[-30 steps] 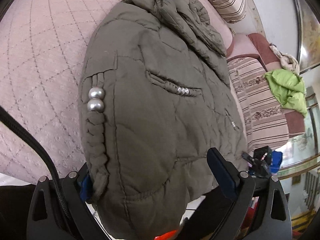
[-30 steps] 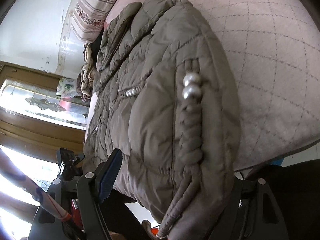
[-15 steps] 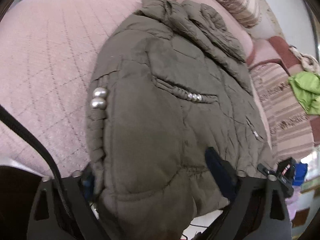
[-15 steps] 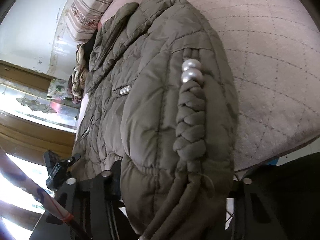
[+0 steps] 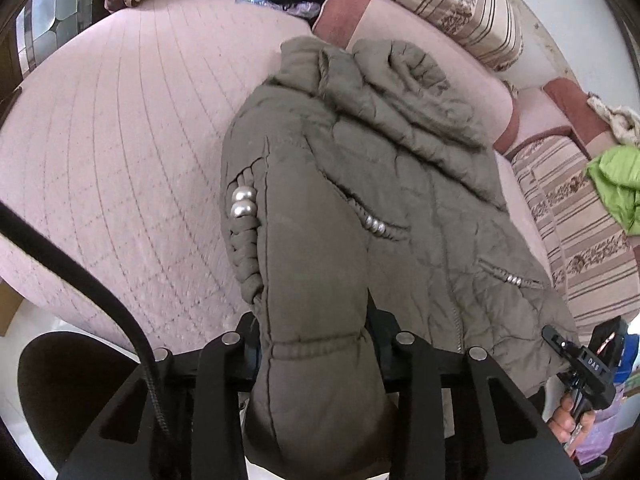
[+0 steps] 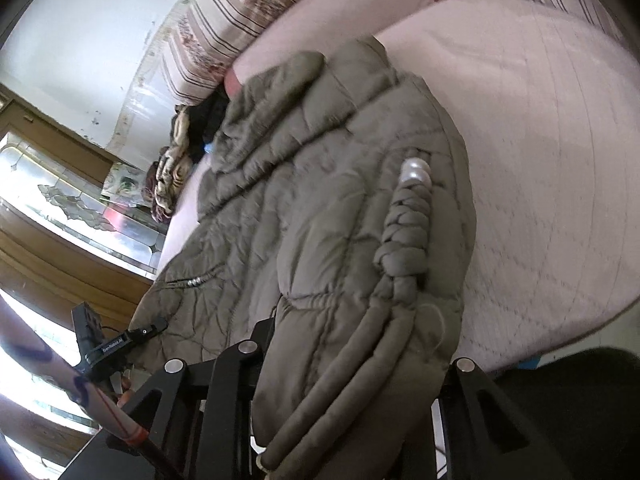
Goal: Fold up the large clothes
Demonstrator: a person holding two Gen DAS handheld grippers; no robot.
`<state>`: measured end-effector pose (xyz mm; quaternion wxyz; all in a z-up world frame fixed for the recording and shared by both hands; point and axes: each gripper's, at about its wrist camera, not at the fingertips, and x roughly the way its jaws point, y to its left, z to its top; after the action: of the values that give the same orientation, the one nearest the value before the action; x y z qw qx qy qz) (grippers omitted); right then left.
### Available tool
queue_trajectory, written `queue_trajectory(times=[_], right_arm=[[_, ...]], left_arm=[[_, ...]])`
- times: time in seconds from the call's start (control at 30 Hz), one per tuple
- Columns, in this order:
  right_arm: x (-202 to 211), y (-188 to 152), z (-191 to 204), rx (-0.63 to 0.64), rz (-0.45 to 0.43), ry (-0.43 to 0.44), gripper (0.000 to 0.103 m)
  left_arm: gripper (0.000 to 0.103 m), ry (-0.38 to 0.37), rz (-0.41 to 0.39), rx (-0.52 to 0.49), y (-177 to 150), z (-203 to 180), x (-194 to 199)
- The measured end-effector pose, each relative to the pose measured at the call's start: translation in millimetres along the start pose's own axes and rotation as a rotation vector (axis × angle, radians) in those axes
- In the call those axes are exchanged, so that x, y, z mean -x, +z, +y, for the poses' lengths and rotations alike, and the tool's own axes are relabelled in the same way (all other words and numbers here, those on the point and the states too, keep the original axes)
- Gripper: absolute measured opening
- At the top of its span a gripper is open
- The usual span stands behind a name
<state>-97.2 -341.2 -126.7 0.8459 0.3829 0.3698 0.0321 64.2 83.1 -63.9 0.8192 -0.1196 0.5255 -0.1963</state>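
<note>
On the bed: I have the olive quilted jacket (image 5: 400, 208) lying lengthwise on the pink quilted bedspread (image 5: 120, 160), collar end far from me, hem end hanging off the near edge into both claws.
Left gripper (image 5: 316, 344): pressed in on a gathered fold of the hem; padding bulges up between the fingers, so I read it as pinching the jacket.
Right gripper (image 6: 352, 360): fabric fills the whole gap between its fingers and drapes over them. I judge it clamped on the hem beside the braided trim (image 6: 404, 232), though the pad contact itself is hidden.
Trim: the braided cord ends in two pearl beads (image 5: 242, 202) on the jacket's edge; smaller beads sit on the pocket openings.
Risk, slip: the puffy filling is springy, so a thick pinch may squeeze out of the pads when I lift, dropping one corner and skewing the fold.
Risk, snag: the loose cord ends hanging near the right fingers could catch in the mechanism if I pull sideways.
Risk, drag: the quilted cover may ruck up under the jacket if I slide rather than lift.
Risk, uneven pull: one claw leading the other would twist the hem.
Writing: the other handle, seen from the left wrist view, bears small white letters that look like "DAS"; in the right wrist view, a longer label is too small to read.
Surroundings: striped cushions (image 5: 452, 4) behind, a green garment (image 5: 616, 184) off to the side.
</note>
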Motion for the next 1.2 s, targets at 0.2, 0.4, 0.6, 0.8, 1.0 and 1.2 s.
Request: queue_trajectory(times=[0.2,0.4,0.6,0.8,1.0,1.2], right_arm=[[10,22,20,0.023,-0.035,0.028,0.024],[12,48,42,0.072,-0.066,0.033,0.022],[6,68,58,0.111,-0.08,0.021,0.022],[-3,91,70,0.122,-0.085,0.012,0.021],[-17,115,82,0.119,-0.093,0.011,0.021],[-38,143,88,0.127,-0.094,0.002,0.021]], left_arm=[[0.034,-0.014,-0.028,0.009,20,-14,12],[0.034,-0.018,-0.07,-0.024,43,-29,22],[0.034,0.015,-0.099,-0.049,65,-43,19],[0.034,0.044,-0.127,-0.074,92,-56,14],[0.034,0.075,-0.154,-0.096,111,-65,6],[0.034,0.096,-0.155,-0.105,135,-73,-8]])
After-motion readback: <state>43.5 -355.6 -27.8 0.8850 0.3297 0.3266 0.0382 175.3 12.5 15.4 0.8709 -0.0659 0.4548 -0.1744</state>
